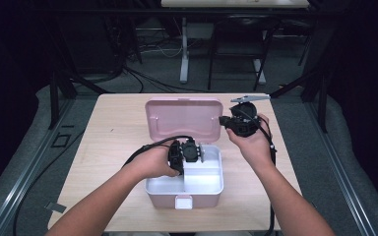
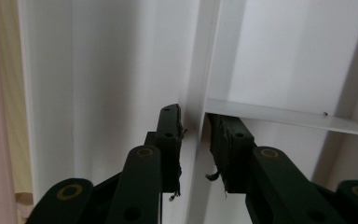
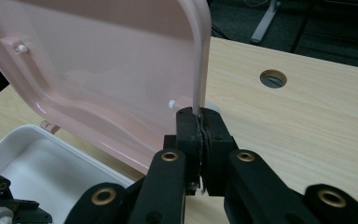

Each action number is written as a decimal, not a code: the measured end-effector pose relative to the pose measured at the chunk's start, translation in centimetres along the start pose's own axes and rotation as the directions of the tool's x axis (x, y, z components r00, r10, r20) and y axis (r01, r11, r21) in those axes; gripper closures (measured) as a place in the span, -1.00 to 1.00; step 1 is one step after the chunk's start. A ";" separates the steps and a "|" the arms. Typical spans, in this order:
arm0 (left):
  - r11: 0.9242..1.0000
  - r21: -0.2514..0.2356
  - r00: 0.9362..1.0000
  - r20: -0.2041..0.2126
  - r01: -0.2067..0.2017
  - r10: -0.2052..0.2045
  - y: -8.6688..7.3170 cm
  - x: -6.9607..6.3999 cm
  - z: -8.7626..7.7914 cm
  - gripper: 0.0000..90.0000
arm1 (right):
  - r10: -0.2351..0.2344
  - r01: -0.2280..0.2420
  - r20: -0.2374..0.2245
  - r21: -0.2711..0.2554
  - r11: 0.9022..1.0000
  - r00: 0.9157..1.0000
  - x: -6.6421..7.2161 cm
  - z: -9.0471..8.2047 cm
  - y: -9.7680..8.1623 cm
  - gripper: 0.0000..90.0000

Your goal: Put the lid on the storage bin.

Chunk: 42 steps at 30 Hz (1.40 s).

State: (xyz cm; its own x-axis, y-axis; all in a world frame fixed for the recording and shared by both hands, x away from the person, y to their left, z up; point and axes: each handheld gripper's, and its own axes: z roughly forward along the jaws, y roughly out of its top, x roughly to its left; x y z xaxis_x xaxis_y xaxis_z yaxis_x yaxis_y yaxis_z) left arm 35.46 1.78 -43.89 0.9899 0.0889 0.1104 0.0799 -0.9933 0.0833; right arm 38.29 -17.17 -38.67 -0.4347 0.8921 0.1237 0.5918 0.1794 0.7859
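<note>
A pink box [image 1: 163, 197] stands on the table with its lid [image 1: 184, 118] tilted up at the back. Inside it sits a white tray [image 1: 204, 184] split by a thin white divider [image 2: 200, 70]. My left gripper [image 1: 194, 153] reaches down into the tray. In the left gripper view its jaws [image 2: 193, 116] straddle the divider, with a narrow gap on each side, so it is open. My right gripper [image 1: 223, 120] is at the lid's right edge. In the right gripper view it [image 3: 199, 114] is shut on the rim of the pink lid [image 3: 102, 70].
The box sits mid-table on a light wooden top [image 1: 118, 137]. A white latch [image 1: 183, 201] is on its front wall. A round hole [image 3: 273, 78] is in the table behind the lid. Dark floor, cables and table legs lie beyond the far edge.
</note>
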 end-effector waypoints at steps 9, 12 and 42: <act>0.991 -0.124 0.998 -0.022 0.054 -0.057 -1.8 -0.3 -1.8 0.48 | -0.005 0.005 0.000 0.001 1.000 1.000 0.2 -0.4 -0.2 0.95; 0.979 -0.185 0.996 -0.001 0.084 -0.086 -2.6 -0.4 -2.0 0.49 | -0.006 0.006 0.003 -0.004 1.000 1.000 0.2 -0.4 -0.3 0.95; 0.806 -0.469 0.925 0.075 0.362 -0.372 -12.2 0.2 -4.5 0.60 | -0.048 0.048 0.005 -0.019 0.999 0.999 0.9 -1.7 -1.3 0.94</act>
State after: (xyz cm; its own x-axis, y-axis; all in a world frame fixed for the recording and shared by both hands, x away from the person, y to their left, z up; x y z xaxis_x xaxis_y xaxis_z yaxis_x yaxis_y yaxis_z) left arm 34.15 14.25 -40.41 0.8951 0.4459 -0.0032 0.3676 -0.7337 0.5715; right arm 35.98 -17.25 -38.59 -0.4592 0.8845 0.0825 0.5569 0.2143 0.8025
